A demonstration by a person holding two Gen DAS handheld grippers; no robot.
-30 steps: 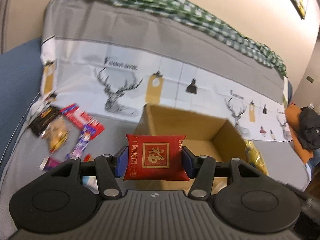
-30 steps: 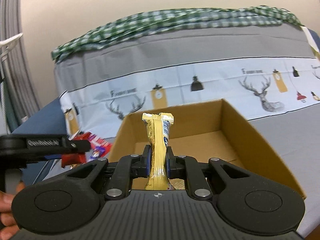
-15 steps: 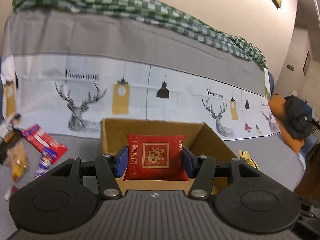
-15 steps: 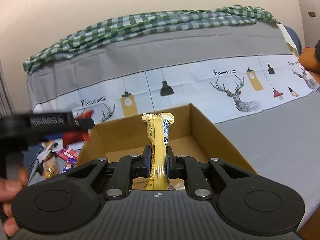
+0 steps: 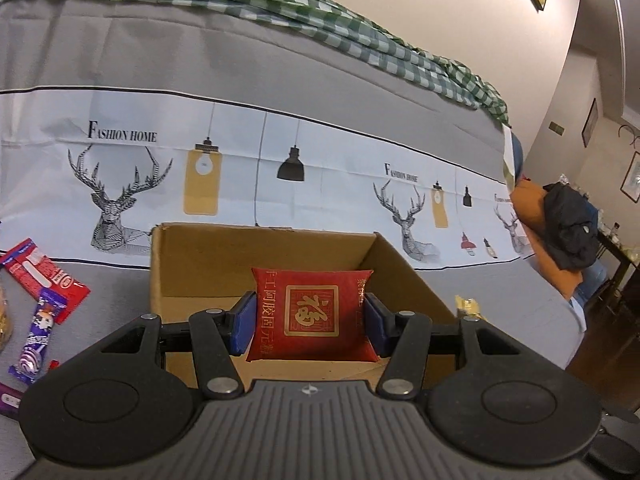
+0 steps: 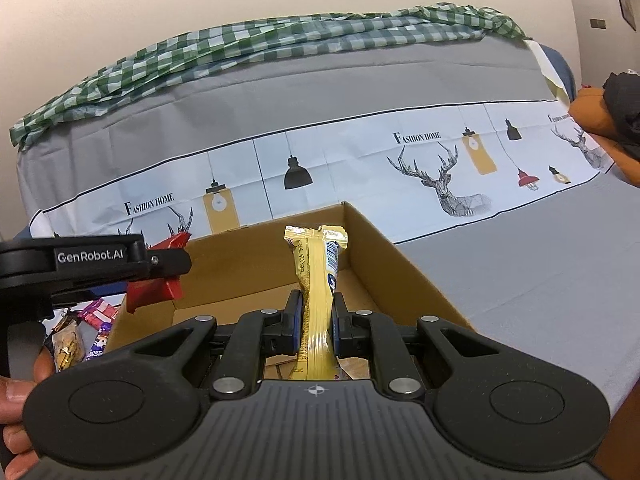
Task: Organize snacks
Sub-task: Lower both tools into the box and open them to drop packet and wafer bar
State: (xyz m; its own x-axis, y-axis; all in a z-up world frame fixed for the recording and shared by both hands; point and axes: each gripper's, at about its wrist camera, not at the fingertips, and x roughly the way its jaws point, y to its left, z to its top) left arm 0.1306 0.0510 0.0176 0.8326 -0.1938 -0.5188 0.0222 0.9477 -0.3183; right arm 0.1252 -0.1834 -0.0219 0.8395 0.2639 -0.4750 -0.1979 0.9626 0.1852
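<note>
My left gripper (image 5: 306,322) is shut on a red pillow-shaped snack packet (image 5: 312,314) with a gold square emblem, held over the open cardboard box (image 5: 260,248). My right gripper (image 6: 314,322) is shut on a yellow snack bar wrapper (image 6: 318,280) that stands upright between the blue pads, above the same box (image 6: 372,248). In the right wrist view the left gripper (image 6: 160,268) and its red packet (image 6: 154,290) hang over the box's left edge, with a hand (image 6: 16,396) at the lower left.
Several loose snacks lie on the grey cover left of the box: a red packet (image 5: 44,276), a purple bar (image 5: 38,334). A gold wrapper (image 5: 468,306) lies right of the box. The sofa back carries a deer-print cloth (image 5: 280,164) and a green checked cloth (image 5: 280,4). Clothes (image 5: 568,228) are piled at far right.
Both grippers have swung right and come lower over the box, each keeping its packet. The loose snacks have slid toward the left edge of the left wrist view.
</note>
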